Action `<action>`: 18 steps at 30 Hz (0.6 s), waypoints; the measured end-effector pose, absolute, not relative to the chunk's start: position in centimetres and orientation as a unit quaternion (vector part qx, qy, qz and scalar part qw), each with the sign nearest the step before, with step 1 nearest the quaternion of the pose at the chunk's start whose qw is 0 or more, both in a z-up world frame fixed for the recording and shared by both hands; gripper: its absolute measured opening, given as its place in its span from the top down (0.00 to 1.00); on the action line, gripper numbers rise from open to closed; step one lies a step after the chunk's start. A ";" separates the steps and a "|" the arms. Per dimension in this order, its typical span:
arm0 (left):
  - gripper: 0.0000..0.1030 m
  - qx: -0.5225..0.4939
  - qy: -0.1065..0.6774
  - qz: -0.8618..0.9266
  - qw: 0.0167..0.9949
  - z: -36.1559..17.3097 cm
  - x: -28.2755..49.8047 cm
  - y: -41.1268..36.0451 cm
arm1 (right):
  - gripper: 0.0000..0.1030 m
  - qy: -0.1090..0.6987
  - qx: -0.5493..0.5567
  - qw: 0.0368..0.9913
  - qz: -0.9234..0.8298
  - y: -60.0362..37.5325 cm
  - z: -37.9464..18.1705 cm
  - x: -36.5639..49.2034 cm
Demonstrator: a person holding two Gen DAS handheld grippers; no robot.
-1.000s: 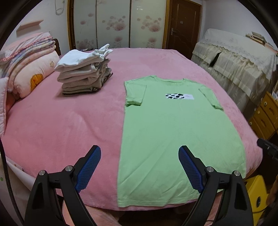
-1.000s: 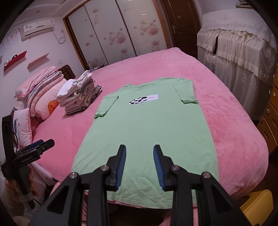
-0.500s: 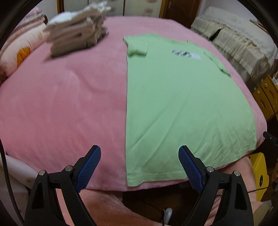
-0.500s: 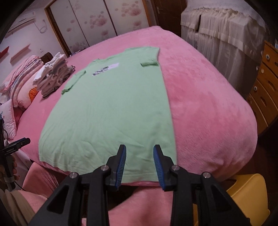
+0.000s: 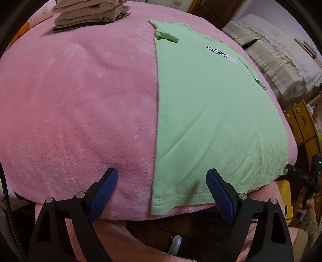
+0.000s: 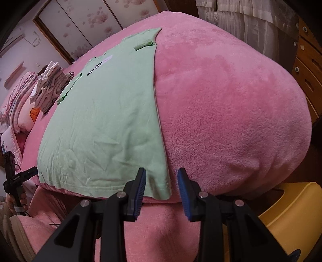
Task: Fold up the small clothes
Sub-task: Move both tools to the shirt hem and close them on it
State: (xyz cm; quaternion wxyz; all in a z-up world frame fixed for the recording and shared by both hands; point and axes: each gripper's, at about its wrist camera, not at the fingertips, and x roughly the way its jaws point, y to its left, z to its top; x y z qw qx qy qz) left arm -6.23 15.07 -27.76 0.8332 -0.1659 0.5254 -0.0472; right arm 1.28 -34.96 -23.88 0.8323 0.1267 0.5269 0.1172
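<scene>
A light green T-shirt (image 5: 211, 112) lies flat on the pink bed, sleeves folded in, hem at the near edge; it also shows in the right wrist view (image 6: 104, 121). My left gripper (image 5: 162, 177) is wide open, its jaws straddling the shirt's near left hem corner just above the blanket. My right gripper (image 6: 161, 174) is partly open, its jaws on either side of the shirt's near right hem corner. Neither holds anything.
A stack of folded clothes (image 5: 90, 14) sits at the far left of the pink blanket (image 5: 70, 100), with pillows (image 6: 22, 112) beyond. Wooden drawers (image 6: 308, 66) and a yellow stool (image 6: 291, 211) stand to the right of the bed.
Both grippers have come down and in toward the bed's near edge, each to a hem corner of the shirt. The jaw openings have not changed.
</scene>
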 end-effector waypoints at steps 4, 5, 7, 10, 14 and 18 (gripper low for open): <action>0.18 -0.168 0.527 -0.065 0.831 -27.8 -6.3 14.7 | 0.68 0.531 0.125 0.828 0.127 -34.8 -24.6 1.7; 0.19 -0.167 0.528 -0.068 0.830 -27.9 -6.4 14.6 | 0.68 0.534 0.125 0.826 0.130 -34.7 -24.9 1.8; 0.22 -0.164 0.530 -0.075 0.828 -28.1 -6.7 14.4 | 0.68 0.535 0.125 0.825 0.133 -34.6 -25.1 1.9; 0.36 -0.165 0.540 -0.088 0.821 -28.5 -6.9 14.2 | 0.68 0.536 0.123 0.823 0.143 -34.4 -25.2 1.9; 0.51 -0.166 0.555 -0.110 0.808 -29.1 -7.1 13.8 | 0.68 0.537 0.114 0.822 0.153 -34.1 -25.2 1.6; 0.51 -0.187 0.555 -0.107 0.803 -29.7 -7.0 14.2 | 0.69 0.537 0.116 0.821 0.153 -34.2 -25.4 1.7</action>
